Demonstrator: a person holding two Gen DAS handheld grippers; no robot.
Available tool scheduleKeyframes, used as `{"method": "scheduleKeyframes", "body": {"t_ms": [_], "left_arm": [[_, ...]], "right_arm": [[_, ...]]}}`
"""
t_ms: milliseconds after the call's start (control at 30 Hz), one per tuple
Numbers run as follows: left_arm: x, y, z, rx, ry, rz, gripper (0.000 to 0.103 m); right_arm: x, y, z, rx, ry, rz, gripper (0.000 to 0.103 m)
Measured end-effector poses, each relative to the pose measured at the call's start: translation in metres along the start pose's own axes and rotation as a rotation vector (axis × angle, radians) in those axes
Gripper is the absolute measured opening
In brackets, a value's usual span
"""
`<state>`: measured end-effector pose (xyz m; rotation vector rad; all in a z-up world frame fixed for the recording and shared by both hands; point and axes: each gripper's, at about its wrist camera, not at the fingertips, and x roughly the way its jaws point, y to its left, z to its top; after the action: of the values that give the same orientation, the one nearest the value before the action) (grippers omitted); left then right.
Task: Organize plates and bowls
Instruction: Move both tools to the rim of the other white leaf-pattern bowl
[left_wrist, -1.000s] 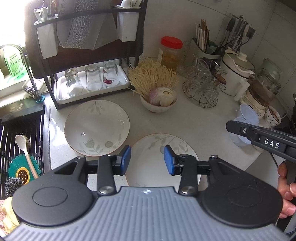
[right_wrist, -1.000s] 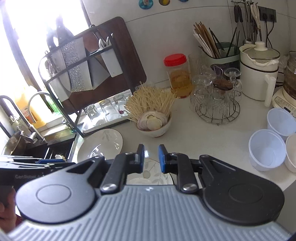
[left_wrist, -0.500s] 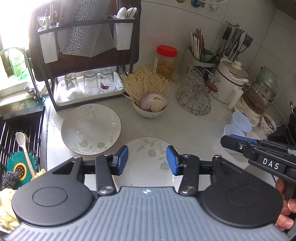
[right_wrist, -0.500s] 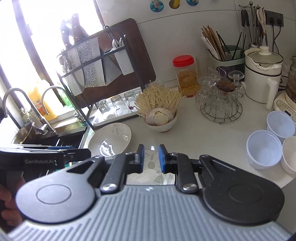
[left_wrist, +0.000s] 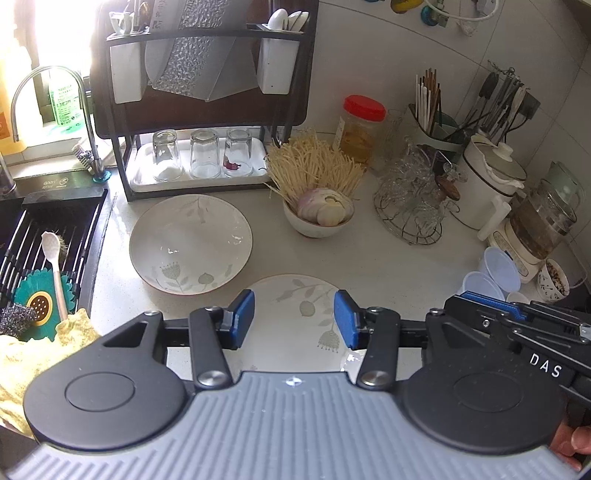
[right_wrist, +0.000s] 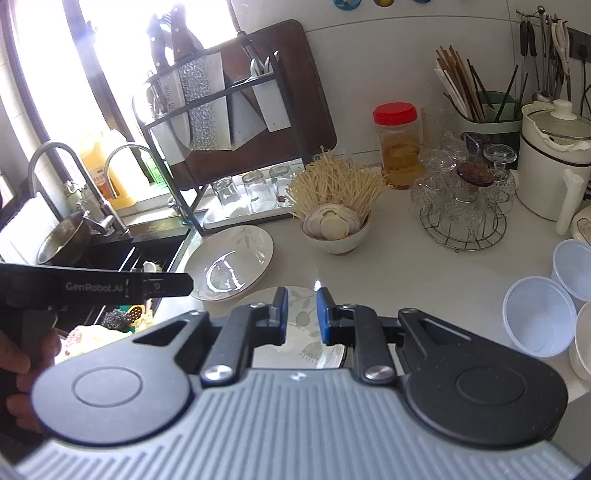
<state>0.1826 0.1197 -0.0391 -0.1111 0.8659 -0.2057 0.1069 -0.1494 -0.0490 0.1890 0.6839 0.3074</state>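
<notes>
Left gripper (left_wrist: 293, 319) low over the white counter (left_wrist: 388, 266), tilted down, jaws opening and about half apart, blue pads (left_wrist: 243, 317) clear of everything, nothing held. Flat leaf-patterned plate (left_wrist: 295, 321) directly beneath and between those pads in the left wrist view, lying on the counter, not touched. Deep leaf-patterned bowl (left_wrist: 190, 243) at 10 o'clock from the plate, upright on the counter, rims close but apart. At 12 o'clock from the plate, small bowl of sliced onion and enoki mushrooms (left_wrist: 319, 218). At 12 o'clock from the deep bowl, black dish rack (left_wrist: 207, 122) with three upturned glasses (left_wrist: 202, 158) on its white tray. Beyond the small bowl, red-lidded jar (left_wrist: 360, 129); at 2 o'clock from the plate, wire stand of glass cups (left_wrist: 410, 206); at 3 o'clock, translucent plastic cups (left_wrist: 495, 273). Sink (left_wrist: 48, 236) with its drying grid at 9 o'clock from the deep bowl, faucet (left_wrist: 51, 107) behind it. Right gripper (right_wrist: 299, 314) over the same plate (right_wrist: 303, 321) in the right wrist view, jaws nearly closed with a narrow gap, nothing between them. Same gripper (left_wrist: 517, 325) at 3 o'clock of the left wrist view, side-on, held by a hand (left_wrist: 570, 443).
</notes>
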Motion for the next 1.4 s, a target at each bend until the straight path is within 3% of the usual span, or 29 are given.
{"method": "scheduleKeyframes", "body": {"t_ms": [233,500,867,1267,1300,1367,1400], "left_arm": [[0.003,0.008,0.007,-0.023,0.003,0.024,0.055],[0.028,0.036,0.027,-0.022,0.020,-0.012,0.056],[0.058,0.097,0.053,-0.040,0.030,-0.032,0.057],[0.117,0.159,0.075,-0.059,0.094,-0.045,0.061],[0.122,0.163,0.076,-0.062,0.102,-0.046,0.061],[0.132,0.171,0.080,-0.078,0.116,-0.051,0.061],[0.137,0.176,0.082,-0.087,0.122,-0.051,0.061]], "right_arm": [[0.008,-0.003,0.001,0.005,0.019,0.016,0.021],[0.036,0.002,0.011,0.036,0.036,-0.023,0.021],[0.088,0.019,0.028,0.090,0.079,0.010,0.021],[0.152,0.026,0.035,0.148,0.147,-0.036,0.022],[0.157,0.026,0.036,0.154,0.153,-0.040,0.025],[0.166,0.025,0.038,0.170,0.149,-0.048,0.060],[0.169,0.026,0.039,0.179,0.140,-0.044,0.066]]}}
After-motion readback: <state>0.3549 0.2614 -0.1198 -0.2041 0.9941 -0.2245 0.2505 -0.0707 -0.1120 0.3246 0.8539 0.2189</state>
